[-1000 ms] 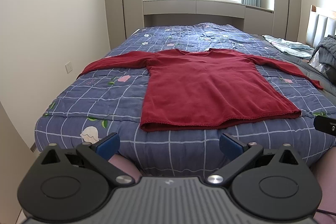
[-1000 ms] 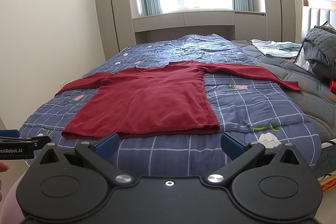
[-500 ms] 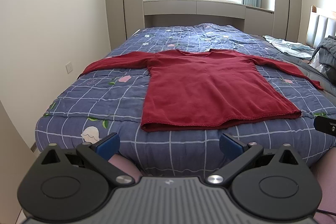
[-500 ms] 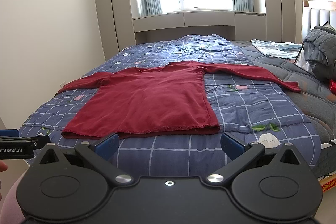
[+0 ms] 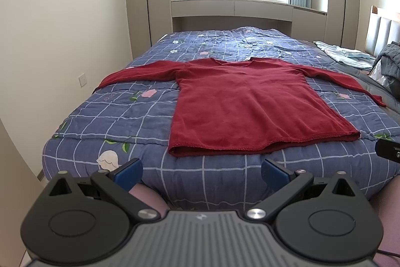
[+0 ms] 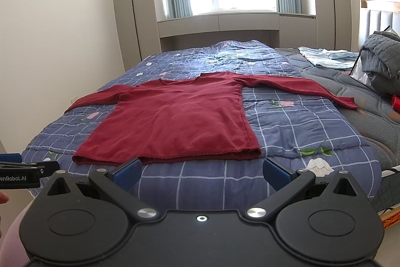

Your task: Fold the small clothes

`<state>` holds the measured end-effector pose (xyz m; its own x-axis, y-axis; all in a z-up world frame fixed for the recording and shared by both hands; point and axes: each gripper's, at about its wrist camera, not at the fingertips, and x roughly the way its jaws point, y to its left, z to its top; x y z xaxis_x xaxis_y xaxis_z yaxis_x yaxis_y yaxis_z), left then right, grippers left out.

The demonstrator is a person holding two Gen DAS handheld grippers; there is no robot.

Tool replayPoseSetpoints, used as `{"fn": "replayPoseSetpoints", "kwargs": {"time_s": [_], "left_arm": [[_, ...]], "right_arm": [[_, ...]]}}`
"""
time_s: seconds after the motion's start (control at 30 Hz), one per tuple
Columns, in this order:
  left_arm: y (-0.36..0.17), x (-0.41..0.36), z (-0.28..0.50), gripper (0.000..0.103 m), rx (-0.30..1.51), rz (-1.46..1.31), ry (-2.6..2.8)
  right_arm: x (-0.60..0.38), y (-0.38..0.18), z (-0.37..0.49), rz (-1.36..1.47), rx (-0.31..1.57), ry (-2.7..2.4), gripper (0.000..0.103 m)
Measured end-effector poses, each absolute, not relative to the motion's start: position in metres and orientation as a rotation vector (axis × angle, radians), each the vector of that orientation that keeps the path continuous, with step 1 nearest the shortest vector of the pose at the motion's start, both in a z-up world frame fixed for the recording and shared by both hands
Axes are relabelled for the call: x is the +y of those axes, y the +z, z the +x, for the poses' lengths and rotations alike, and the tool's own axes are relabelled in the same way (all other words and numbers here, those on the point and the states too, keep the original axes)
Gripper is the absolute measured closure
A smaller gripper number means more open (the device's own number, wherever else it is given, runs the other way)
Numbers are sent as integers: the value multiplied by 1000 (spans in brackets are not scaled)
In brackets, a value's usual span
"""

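Observation:
A dark red long-sleeved top (image 5: 245, 106) (image 6: 175, 121) lies flat on the bed, hem toward me, both sleeves spread out to the sides. My left gripper (image 5: 201, 173) hovers open short of the bed's near edge, just in front of the hem, with nothing between its blue-padded fingers. My right gripper (image 6: 201, 173) is open too, held at the same distance before the hem's right half. In the right wrist view the left gripper (image 6: 25, 173) shows at the left edge. A small piece of the right gripper (image 5: 388, 154) shows at the right edge of the left wrist view.
The bed carries a blue checked quilt (image 5: 120, 116) (image 6: 300, 121) with flower prints. A pale blue garment (image 6: 325, 58) and a grey bundle (image 6: 380, 56) lie at the headboard side on the right. A wall stands left of the bed, and cabinets and a window stand behind it.
The left wrist view has crept slightly closer to the bed. The top and both grippers' jaws look unchanged.

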<state>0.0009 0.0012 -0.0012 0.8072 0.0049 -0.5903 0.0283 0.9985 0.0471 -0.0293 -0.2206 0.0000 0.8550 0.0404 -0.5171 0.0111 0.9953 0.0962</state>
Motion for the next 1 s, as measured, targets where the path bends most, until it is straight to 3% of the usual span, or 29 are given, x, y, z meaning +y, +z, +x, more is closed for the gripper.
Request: {"fn": "replayPoseSetpoints", "kwargs": {"time_s": [0.6, 1.0], "left_arm": [[7, -5, 53, 0, 679, 58, 2], [18, -25, 159, 0, 749, 43, 14]], "right_arm": [[-244, 6, 8, 97, 560, -74, 0], [-287, -1, 102, 146, 585, -126, 0]]}}
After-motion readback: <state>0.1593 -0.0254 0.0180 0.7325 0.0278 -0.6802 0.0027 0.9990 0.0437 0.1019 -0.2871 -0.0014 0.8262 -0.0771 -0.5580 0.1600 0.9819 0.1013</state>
